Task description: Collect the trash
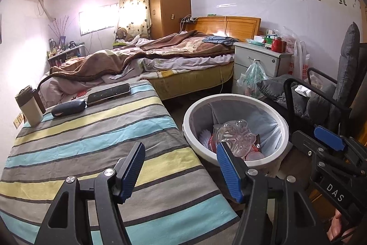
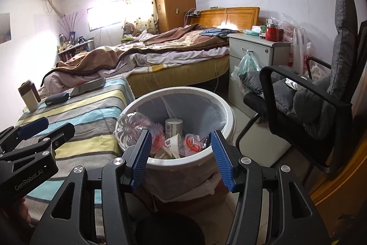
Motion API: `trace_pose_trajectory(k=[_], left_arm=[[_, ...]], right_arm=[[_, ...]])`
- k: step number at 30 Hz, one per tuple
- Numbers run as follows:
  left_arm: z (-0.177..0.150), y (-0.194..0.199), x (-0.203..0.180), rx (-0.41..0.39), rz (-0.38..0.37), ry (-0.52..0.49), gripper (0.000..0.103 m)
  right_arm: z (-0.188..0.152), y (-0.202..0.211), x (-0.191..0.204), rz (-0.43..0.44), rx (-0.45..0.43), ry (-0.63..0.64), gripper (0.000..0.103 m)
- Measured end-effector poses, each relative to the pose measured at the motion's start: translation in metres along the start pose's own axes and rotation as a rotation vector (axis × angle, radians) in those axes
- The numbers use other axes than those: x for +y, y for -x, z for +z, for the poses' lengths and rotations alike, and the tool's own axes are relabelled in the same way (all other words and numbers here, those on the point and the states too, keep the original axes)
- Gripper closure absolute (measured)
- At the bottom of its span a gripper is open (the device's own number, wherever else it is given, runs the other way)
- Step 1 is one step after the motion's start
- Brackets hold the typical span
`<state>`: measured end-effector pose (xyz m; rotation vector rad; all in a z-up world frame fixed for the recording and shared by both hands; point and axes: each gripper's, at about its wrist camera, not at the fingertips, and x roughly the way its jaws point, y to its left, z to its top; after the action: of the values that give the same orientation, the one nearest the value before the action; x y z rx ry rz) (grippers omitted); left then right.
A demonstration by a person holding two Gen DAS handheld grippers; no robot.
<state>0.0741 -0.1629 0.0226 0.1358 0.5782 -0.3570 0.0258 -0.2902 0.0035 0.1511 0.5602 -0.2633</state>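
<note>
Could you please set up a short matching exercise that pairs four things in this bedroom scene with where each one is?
Things:
1. clear plastic bottle
2. phone
3. red jar
4. green plastic bag

Places:
A. on top of the nightstand
B. hanging from the nightstand's front
C. in the white trash bin
D. on the striped cloth

Pairs: 1-C, 2-D, 3-A, 4-B

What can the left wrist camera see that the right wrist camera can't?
Only the left wrist view shows the left gripper from behind, jaws open over the striped cloth. Only the right wrist view shows the cylindrical paper cup inside the bin, and the right gripper, open above it. Both show the round white trash bin, the clear crumpled plastic bottle and the dark phone.
</note>
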Motion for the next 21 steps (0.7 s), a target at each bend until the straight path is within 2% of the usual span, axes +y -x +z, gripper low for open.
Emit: trace_pose_trajectory(k=[21], left_arm=[[-0.001, 0.0001, -0.0011, 0.004, -0.015, 0.012, 0.039]], right_arm=[[-0.0034, 0.005, 0.0062, 0.015, 0.003, -0.004, 0.047]])
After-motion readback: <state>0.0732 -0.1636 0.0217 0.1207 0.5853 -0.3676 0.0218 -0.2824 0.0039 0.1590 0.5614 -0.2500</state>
